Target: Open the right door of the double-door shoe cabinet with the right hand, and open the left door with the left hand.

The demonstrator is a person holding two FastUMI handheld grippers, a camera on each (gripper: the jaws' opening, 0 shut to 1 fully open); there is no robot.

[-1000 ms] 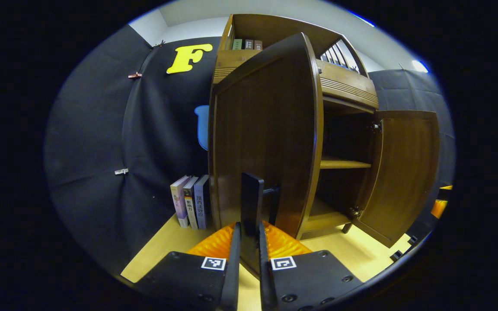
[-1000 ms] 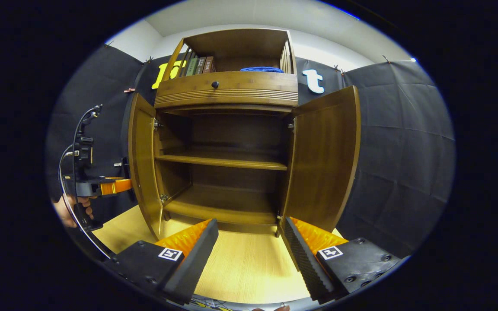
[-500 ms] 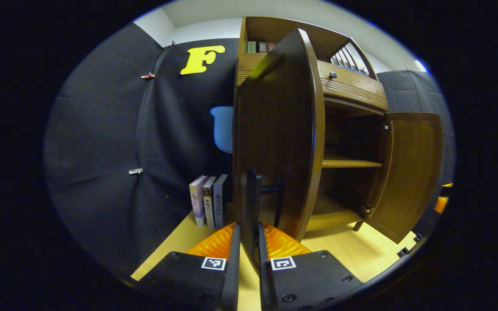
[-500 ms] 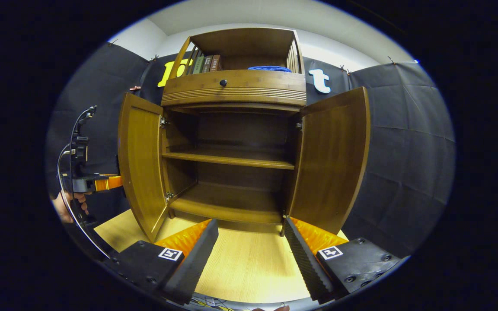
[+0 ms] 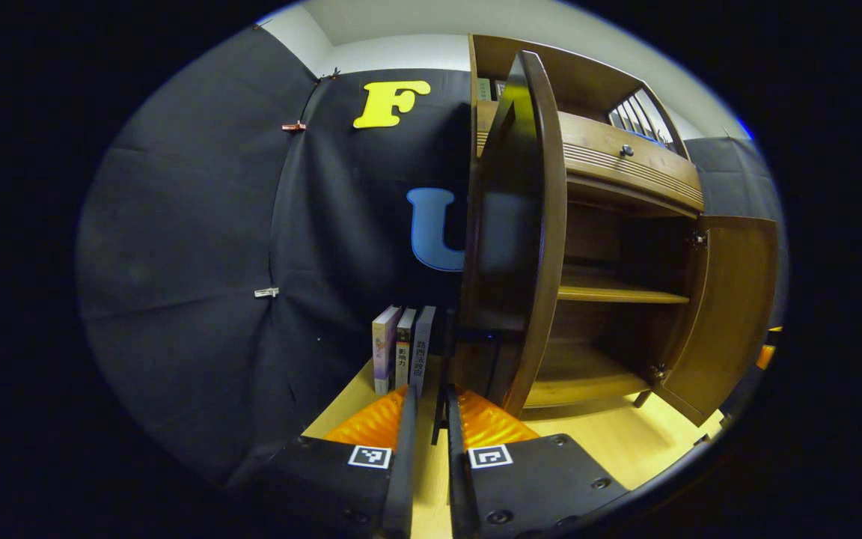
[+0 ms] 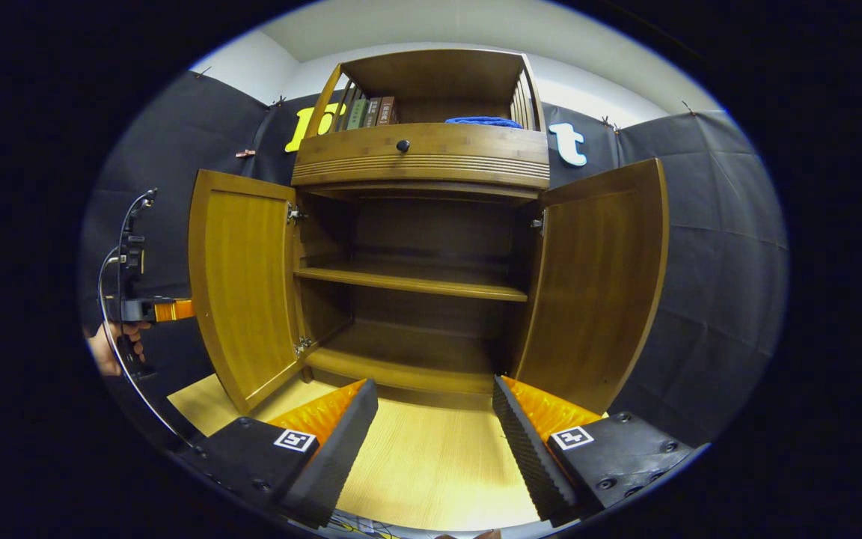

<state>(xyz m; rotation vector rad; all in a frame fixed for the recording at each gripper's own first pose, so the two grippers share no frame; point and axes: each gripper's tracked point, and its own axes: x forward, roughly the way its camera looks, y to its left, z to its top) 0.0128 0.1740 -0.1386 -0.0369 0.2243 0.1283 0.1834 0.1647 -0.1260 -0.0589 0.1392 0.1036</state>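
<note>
We are seeing the brown wooden shoe cabinet (image 6: pixel 420 153) standing upright on the pale floor with both doors hanging wide open. The left door (image 6: pixel 240 288) is swinging out past its hinges, edge-on in the left gripper view; the right door (image 6: pixel 599 281) is angling outward, baring one inner shelf (image 6: pixel 408 281)

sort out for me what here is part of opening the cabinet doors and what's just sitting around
Part of the job:
- left door, swung wide
- right door, open
- left gripper, shut on the left door's handle
- right gripper, open, holding nothing

Just sitting around:
- books beside the cabinet
- books on the top shelf
- blue cloth
- drawer
</note>
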